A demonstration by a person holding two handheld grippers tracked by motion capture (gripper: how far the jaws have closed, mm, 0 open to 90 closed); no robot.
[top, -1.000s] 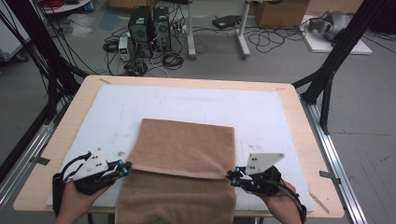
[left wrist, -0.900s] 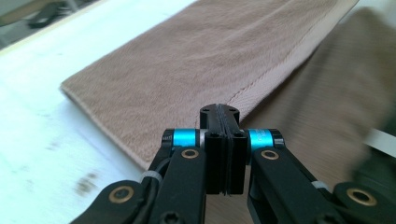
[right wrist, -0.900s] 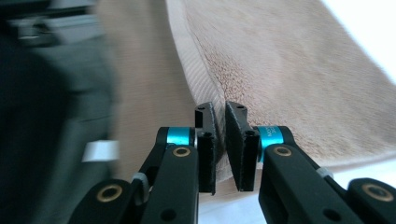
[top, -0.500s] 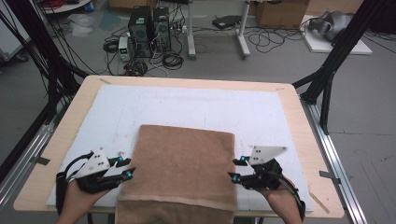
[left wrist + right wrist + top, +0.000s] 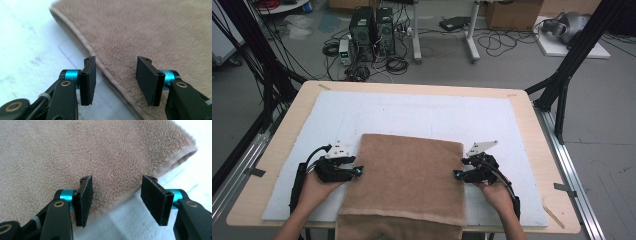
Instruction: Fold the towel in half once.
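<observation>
Both grippers, left gripper (image 5: pixel 358 171) and right gripper (image 5: pixel 456 174), have just been opening, empty; towel (image 5: pixel 408 182), overhanging the bottom edge, could slide.

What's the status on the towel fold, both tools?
Left tool and right tool open, jaws just opened, nothing gripped. Brown towel lies flat on the white mat, near end hanging over the table edge. Each tool straddles a side edge; nothing in the way.
</observation>
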